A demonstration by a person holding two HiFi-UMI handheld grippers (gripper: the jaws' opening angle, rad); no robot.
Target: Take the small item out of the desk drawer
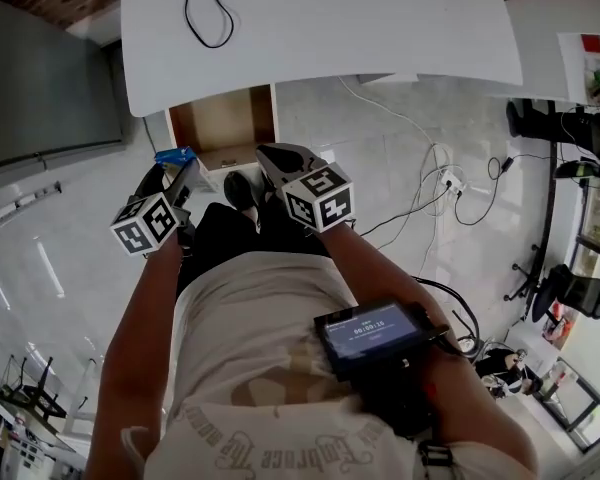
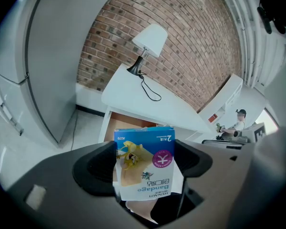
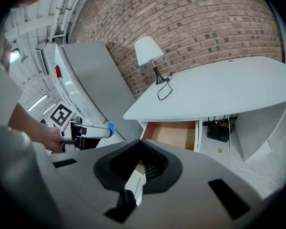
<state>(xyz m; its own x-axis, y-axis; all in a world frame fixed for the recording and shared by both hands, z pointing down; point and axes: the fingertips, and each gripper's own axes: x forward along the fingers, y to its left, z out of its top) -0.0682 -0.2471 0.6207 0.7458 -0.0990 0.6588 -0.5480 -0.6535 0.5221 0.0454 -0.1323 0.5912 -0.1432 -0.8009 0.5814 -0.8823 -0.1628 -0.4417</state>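
Observation:
A small blue and white bandage box [image 2: 145,166] is pinched upright between the jaws of my left gripper [image 2: 145,151]. In the head view that box [image 1: 176,155] shows as a blue edge at the left gripper [image 1: 170,178], just in front of the open wooden drawer [image 1: 225,123] of the white desk [image 1: 380,18]. My right gripper [image 1: 272,156] hovers beside it at the drawer's front right corner, its jaws meeting with nothing between them [image 3: 140,144]. The drawer [image 3: 174,133] looks bare inside.
A white lamp [image 2: 150,39] and its looped black cord [image 1: 208,13] sit on the desk. A grey cabinet [image 1: 40,78] stands to the left. Cables and a power strip [image 1: 445,180] lie on the floor to the right. A brick wall [image 3: 205,27] is behind.

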